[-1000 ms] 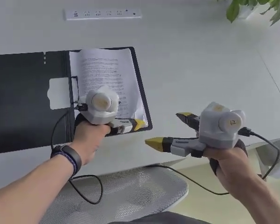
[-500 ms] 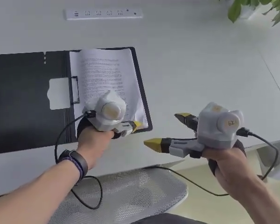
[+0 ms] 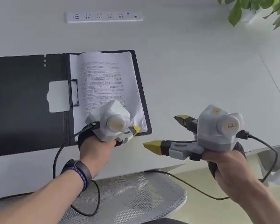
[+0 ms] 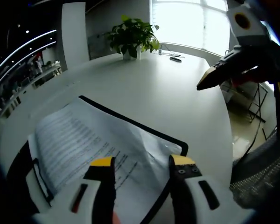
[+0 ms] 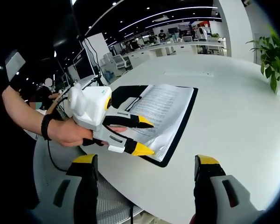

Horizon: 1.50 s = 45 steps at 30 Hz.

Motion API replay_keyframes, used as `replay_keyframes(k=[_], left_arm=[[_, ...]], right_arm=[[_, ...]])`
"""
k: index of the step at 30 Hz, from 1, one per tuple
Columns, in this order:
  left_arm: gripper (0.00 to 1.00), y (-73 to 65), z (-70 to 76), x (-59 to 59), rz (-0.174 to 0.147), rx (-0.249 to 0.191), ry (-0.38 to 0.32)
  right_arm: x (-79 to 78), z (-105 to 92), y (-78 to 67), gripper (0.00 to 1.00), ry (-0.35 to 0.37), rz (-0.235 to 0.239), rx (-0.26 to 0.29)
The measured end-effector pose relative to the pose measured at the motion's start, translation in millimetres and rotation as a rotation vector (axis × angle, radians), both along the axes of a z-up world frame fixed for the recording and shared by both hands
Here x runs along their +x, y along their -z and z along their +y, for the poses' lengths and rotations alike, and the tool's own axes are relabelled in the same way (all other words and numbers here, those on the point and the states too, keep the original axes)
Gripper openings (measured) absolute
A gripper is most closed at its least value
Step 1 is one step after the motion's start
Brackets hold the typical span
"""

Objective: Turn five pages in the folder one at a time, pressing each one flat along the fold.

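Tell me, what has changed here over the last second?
The left hand-held gripper slid down the top page toward its near right corner, closer to the person, jaws open; nothing was grasped or released. The right hand-held gripper stayed open, off to the right of the folder, and the top page lies as before.

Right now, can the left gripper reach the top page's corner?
Probably yes: the open left gripper is right at the top page near that corner, nothing between, and the right gripper is off aside.
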State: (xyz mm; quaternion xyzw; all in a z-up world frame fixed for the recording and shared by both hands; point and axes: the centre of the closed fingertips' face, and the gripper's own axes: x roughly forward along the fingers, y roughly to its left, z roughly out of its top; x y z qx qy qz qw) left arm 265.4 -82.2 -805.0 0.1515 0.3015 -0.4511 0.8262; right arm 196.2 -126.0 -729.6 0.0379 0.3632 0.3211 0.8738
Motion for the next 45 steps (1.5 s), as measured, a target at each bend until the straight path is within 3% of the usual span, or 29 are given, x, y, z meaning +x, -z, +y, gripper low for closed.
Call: replay_keyframes(k=[9,11,15,18,27,36,37,39,42,45], left_arm=[[0.37,1.0,1.1,1.2,-0.004,-0.005,-0.010],[0.28,0.4,-0.4,-0.4,-0.001,-0.012,-0.006],[0.23,0.5,-2.2,-1.9,-0.009,-0.005,-0.001],[0.05,0.7,-2.8,-4.5,-0.007,-0.003,0.012],[0.03,1.0,-4.4,-4.8,-0.030,0.016,0.027],[0.00,3.1,-5.9,-4.6,-0.053,0.076,0.040],[0.00,2.8,-5.4,-3.8,-0.049,0.064,0.028],[0.00,1.7,-4.4,-3.2,-0.004,0.004,-0.023],[0.00,1.3,-2.7,-1.6,0.002,-0.014,-0.024],[0.00,0.4,-2.6,-1.9,0.030,-0.070,-0.056]], right_arm=[[4.6,4.3,0.5,0.84,-0.010,-0.003,0.009],[4.8,4.9,0.5,0.84,-0.015,-0.004,0.009],[4.8,4.2,1.2,0.84,-0.016,-0.005,0.010],[5.0,3.1,1.2,0.84,-0.013,-0.006,0.013],[4.7,2.2,2.2,0.84,-0.006,-0.005,0.016],[8.0,6.6,4.0,0.84,-0.011,-0.006,0.023],[9.7,7.8,4.1,0.84,-0.013,-0.006,0.024],[13.1,9.4,4.3,0.84,-0.018,-0.008,0.025],[18.3,10.1,3.8,0.84,-0.020,-0.012,0.031],[27.4,10.5,5.0,0.82,-0.020,-0.018,0.044]])
